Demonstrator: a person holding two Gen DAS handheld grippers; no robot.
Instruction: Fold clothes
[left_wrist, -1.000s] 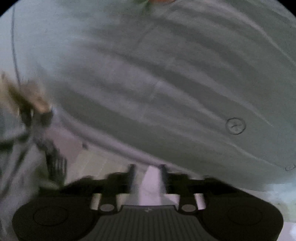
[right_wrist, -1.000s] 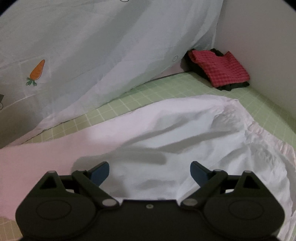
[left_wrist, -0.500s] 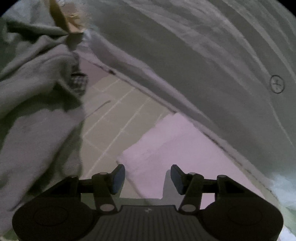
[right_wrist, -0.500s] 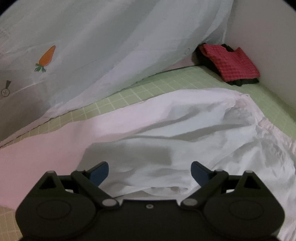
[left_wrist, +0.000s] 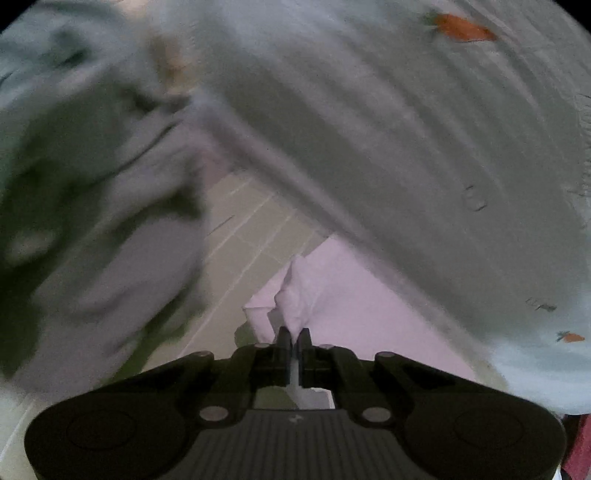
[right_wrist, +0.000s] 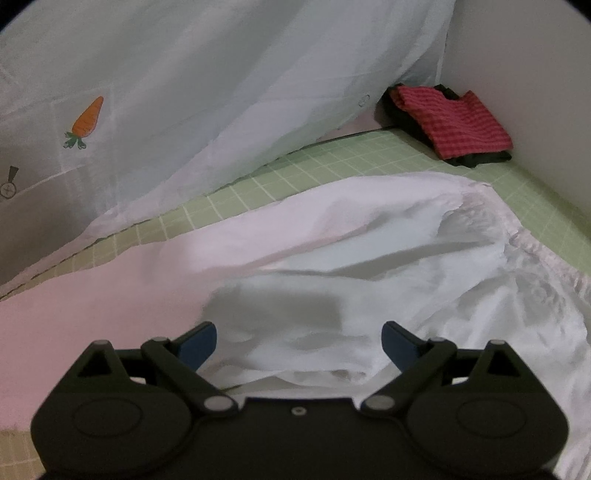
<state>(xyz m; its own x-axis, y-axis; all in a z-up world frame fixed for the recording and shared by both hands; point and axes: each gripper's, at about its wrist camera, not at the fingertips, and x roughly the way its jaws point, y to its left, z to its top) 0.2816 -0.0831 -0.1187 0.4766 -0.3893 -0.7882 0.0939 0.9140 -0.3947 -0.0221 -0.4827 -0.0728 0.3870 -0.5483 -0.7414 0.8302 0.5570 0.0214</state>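
A pale pink-white garment lies spread on the green grid mat. In the left wrist view my left gripper is shut on a corner of this pink garment, and the cloth bunches up between the jaws. My right gripper is open and empty, low over the crumpled white middle of the garment, with blue pads on either side.
A light curtain with carrot prints hangs along the back. A folded red checked cloth on dark clothes sits in the far right corner by the white wall. A blurred grey garment pile lies left of my left gripper.
My left gripper was open over the pink garment's corner half a second ago and has now shut on it. My right gripper stays open and has barely moved.
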